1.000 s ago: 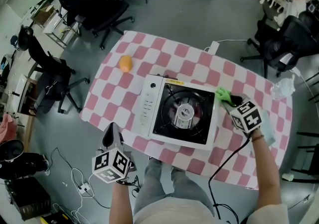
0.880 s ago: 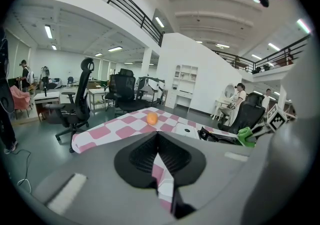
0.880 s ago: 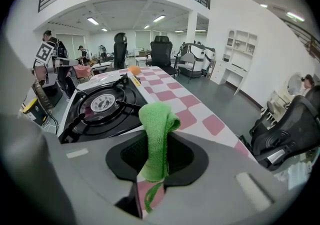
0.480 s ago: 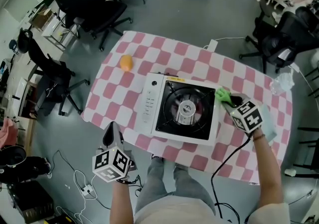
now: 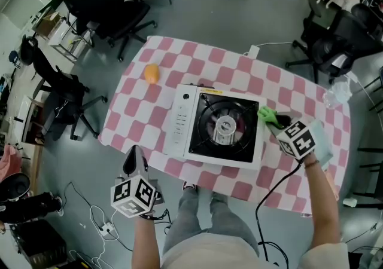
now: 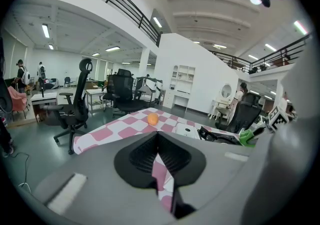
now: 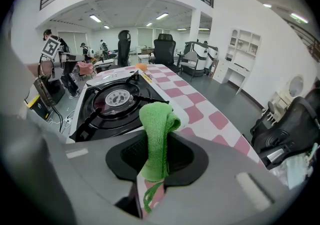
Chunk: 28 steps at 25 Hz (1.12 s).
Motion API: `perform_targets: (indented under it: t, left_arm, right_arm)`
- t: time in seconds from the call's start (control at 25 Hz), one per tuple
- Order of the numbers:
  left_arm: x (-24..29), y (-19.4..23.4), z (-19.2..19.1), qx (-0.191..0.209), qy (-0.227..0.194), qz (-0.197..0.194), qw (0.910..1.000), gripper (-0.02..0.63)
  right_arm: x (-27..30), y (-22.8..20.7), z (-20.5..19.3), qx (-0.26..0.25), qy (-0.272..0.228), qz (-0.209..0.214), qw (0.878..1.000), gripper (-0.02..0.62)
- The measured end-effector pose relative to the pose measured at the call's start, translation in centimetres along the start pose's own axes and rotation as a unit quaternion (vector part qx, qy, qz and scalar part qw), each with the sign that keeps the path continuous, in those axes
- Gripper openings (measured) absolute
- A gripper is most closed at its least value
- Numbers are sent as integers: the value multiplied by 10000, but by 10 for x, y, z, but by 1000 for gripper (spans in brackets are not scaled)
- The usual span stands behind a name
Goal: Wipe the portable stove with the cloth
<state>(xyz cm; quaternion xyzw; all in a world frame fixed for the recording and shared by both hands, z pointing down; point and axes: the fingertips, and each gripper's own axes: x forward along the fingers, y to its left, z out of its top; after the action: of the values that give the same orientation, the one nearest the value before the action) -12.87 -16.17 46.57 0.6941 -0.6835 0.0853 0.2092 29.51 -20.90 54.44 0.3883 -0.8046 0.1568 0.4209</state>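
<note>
The white portable stove [image 5: 182, 123] with its black burner top sits in the middle of the pink-checked table [image 5: 135, 95]. My right gripper [image 5: 278, 122] is shut on the green cloth [image 5: 266, 115], which hangs at the stove's right edge. The right gripper view shows the cloth [image 7: 157, 136] pinched upright between the jaws, with the stove [image 7: 116, 103] just beyond. My left gripper [image 5: 134, 161] is held off the table's near-left edge, shut with nothing in it. From the left gripper view the stove [image 6: 202, 132] lies further off to the right.
An orange fruit [image 5: 151, 74] lies on the table's far left. A white power strip [image 5: 252, 54] sits at the far edge. Black office chairs [image 5: 114, 8] stand around the table, and a cable [image 5: 275, 190] trails from my right gripper.
The scene has shifted slightly in the head view as the head moved. The right gripper stays at the stove's right edge with the cloth; the left gripper has not moved.
</note>
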Motion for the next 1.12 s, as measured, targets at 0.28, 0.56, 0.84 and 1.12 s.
perform_targets:
  t: [0.28, 0.56, 0.84, 1.12]
  left_arm:
    - [-5, 5, 0, 13, 3, -46, 10000, 0]
    - [-11, 7, -1, 46, 14, -106, 9999, 0]
    - [-17, 12, -1, 77, 15, -151, 9999, 0]
    - [-20, 13, -2, 82, 30, -253, 9996, 0]
  right_arm:
    - [-5, 10, -5, 46, -19, -5, 10000, 78]
    - [-10, 22, -11, 60, -15, 4, 10000, 78]
    - [-15, 33, -17, 139, -40, -10, 9999, 78]
    - [-21, 49, -24, 138, -38, 33, 9999, 78]
